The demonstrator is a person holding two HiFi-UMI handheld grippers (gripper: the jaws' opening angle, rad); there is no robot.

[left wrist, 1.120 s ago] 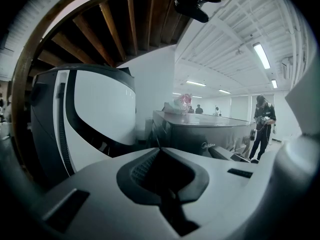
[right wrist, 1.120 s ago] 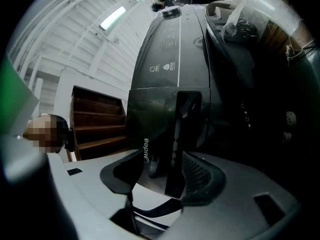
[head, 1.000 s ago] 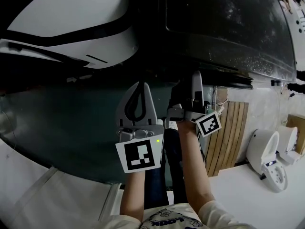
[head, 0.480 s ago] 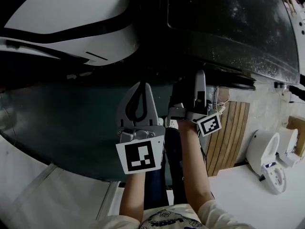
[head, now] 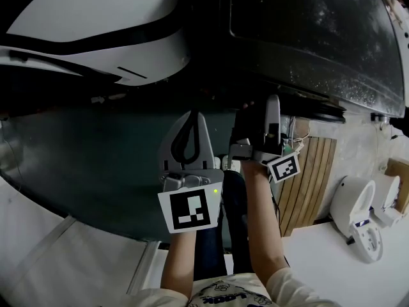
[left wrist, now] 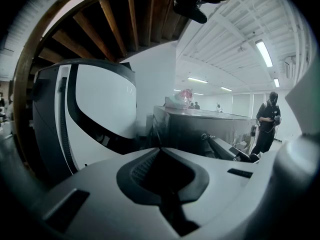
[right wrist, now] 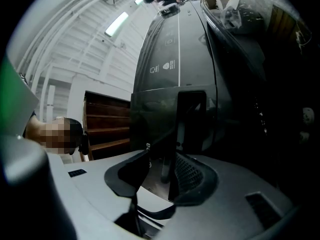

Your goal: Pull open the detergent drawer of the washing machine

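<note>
Right gripper point(right wrist: 162, 159): fingers just closed, clamped on detergent drawer point(right wrist: 155, 119) front | Left gripper point(left wrist: 161, 151): fingers together, empty | Task: grip apparently set, pull pending.

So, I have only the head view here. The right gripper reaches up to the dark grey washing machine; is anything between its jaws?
Observer: Yes. The right gripper has just been closing its jaws, and the dark glossy front of the detergent drawer stands between them. Whether they press it from both sides, I cannot tell.
Operator: Any marks near it?
Observer: Small white printed symbols sit on the dark grey washing machine, beyond the drawer.
Operator: Is somebody close by?
Observer: Not close. The left gripper view shows a person in dark clothes standing far off in the background.
</note>
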